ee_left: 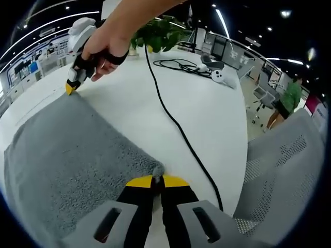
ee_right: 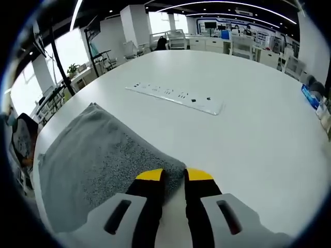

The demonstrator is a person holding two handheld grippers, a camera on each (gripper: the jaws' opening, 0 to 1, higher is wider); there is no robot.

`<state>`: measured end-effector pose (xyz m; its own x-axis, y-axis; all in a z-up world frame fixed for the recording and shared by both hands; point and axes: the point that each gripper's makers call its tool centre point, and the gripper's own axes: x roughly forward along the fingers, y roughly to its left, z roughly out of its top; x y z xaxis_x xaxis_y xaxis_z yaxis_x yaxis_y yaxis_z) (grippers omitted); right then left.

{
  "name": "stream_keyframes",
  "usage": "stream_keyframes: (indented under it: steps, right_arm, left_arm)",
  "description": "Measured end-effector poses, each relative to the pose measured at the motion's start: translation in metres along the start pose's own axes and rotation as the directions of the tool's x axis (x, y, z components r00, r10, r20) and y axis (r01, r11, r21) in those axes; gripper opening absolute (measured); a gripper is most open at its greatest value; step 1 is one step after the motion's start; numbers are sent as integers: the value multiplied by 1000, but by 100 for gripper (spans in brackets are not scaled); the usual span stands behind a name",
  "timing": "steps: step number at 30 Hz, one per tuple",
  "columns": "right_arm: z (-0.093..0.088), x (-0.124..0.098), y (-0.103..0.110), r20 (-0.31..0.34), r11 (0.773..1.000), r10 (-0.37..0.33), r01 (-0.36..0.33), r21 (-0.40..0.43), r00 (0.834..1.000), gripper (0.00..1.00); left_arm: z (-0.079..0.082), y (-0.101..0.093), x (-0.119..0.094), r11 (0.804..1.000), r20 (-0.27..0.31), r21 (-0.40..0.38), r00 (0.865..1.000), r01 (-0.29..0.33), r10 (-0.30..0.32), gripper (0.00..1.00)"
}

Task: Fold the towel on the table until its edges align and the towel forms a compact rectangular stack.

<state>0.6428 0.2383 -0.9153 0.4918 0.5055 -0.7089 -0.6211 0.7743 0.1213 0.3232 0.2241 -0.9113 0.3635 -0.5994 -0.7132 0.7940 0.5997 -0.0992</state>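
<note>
On the white counter (ee_left: 207, 119) lies the grey towel (ee_left: 67, 160). My left gripper (ee_left: 158, 182) pinches its near corner, jaws pressed together. My right gripper (ee_right: 174, 175) pinches another corner; beyond the towel sits a power strip (ee_right: 176, 97).

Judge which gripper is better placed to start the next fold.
Neither clearly: the left gripper pinches a corner of the grey towel, and the right gripper sits at another corner, its jaws near closed. Likely both lift together.

Black cable (ee_left: 176, 124) crosses open table (ee_right: 248, 134); power strip (ee_right: 176, 97) lies beyond
</note>
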Motion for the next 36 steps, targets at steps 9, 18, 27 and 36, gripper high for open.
stream_keyframes:
  steps: [9, 18, 27, 36]
  right_arm:
    - [-16, -9, -3, -27, 1000, -2, 2, 0, 1000, 10]
    - [-28, -27, 1, -78, 996, -34, 27, -87, 996, 1]
    - [-27, -47, -14, -91, 992, -82, 73, -99, 992, 0]
    - [-21, -72, -30, -94, 989, -108, 98, -113, 990, 0]
  left_arm:
    - [0, -14, 2, 998, -21, 47, 999, 30, -29, 4]
    - [1, -24, 1, 998, -19, 31, 998, 53, -52, 4]
    - [30, -39, 4, 996, 55, -3, 995, 85, -85, 4]
    - [62, -38, -19, 994, 177, -46, 980, 96, -87, 4]
